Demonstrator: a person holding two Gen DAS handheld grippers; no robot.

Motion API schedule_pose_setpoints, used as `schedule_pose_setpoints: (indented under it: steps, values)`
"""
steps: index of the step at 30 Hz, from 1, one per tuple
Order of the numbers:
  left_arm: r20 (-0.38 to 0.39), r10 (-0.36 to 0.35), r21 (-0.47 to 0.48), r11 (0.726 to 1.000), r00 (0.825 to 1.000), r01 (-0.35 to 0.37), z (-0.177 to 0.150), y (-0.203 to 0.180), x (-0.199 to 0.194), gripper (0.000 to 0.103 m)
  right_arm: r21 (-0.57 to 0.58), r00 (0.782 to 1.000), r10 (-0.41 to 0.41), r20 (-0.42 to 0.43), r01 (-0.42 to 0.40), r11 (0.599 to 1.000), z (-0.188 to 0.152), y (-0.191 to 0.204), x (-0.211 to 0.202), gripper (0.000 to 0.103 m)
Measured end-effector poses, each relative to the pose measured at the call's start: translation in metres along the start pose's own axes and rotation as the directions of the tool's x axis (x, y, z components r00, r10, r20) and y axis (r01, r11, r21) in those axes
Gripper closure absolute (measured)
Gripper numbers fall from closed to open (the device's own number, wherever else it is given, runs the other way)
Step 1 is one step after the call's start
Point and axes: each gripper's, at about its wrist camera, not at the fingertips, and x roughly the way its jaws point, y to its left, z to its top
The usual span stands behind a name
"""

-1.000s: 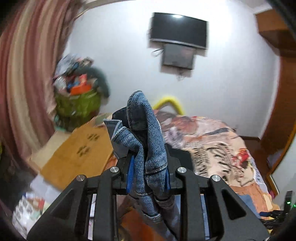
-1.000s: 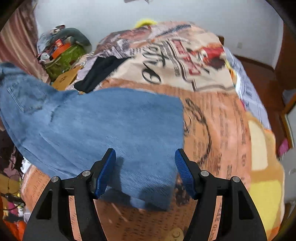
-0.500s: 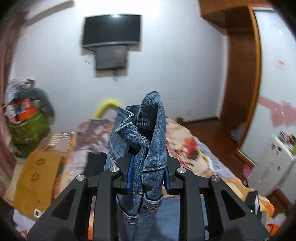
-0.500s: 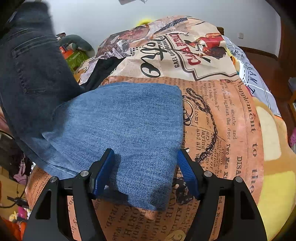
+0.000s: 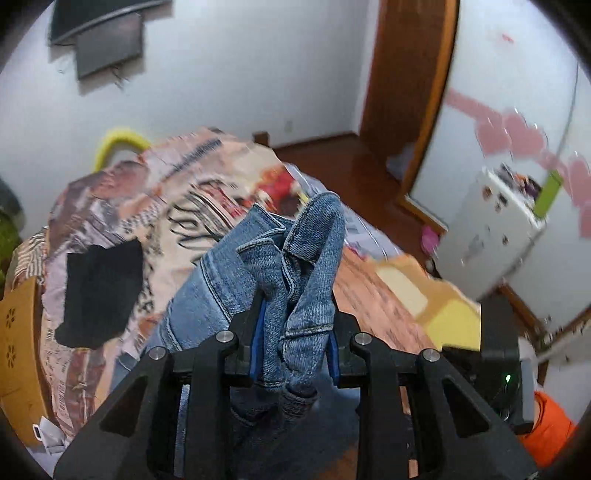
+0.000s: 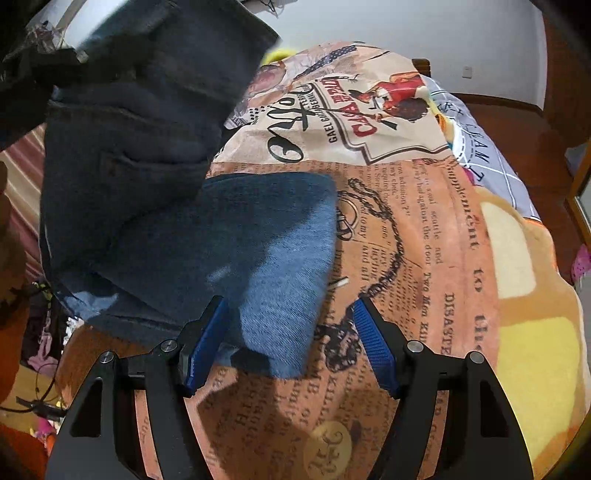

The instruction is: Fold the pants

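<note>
White walls; a wall-mounted television (image 5: pixel 107 33) hangs above the bed (image 5: pixel 122 199), with a white fridge (image 5: pixel 491 225) and wooden floor (image 5: pixel 332 162) right of the bed.

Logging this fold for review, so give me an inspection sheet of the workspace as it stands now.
Surface: bed under a printed blanket, newspaper-style text and pictures.
Job's things: blue jeans, one part flat on the blanket, the other part lifted above it.
Clutter: black cloth on the blanket; cardboard box beside the bed.
Grippers: left gripper clamps a bunched fold of the jeans; right gripper is open, its fingers either side of the flat denim's near corner, contact unclear.
Cables: thin wires dangle under the wall TV.
Surroundings: white walls, wooden door frame, wooden floor, white fridge.
</note>
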Motion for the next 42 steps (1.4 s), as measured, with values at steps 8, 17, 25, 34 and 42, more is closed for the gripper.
schedule_pose_setpoints:
  steps: [8,17,25,34,42]
  values:
    - [-0.038,-0.087,-0.044,0.995,0.995,0.086,-0.001,0.007,-0.004,0.030,-0.012,1.000,-0.006,-0.012,0.006,1.000,-0.007,0.003,-0.005,0.035]
    - [-0.031,0.199,-0.094,0.975,0.980,-0.201,0.005,0.101,0.003,0.012,-0.077,0.998,-0.001,-0.060,-0.004,0.997,-0.015,0.020,0.001,0.035]
    - [-0.216,0.342,-0.081,0.927,0.915,-0.366,-0.016,0.201,0.056,0.012,-0.065,0.998,-0.001,-0.068,-0.003,0.998,-0.010,0.029,0.011,0.030]
    - [-0.408,0.370,0.057,0.923,0.835,-0.381,-0.056,0.245,0.143,0.012,-0.027,0.996,0.003,-0.094,-0.006,1.000,0.002,0.027,0.015,0.028]
    - [-0.431,0.332,0.052,0.938,0.839,-0.344,-0.088,0.259,0.139,0.011,-0.053,0.994,-0.063,-0.093,0.058,0.997,0.035,0.022,0.032,0.028]
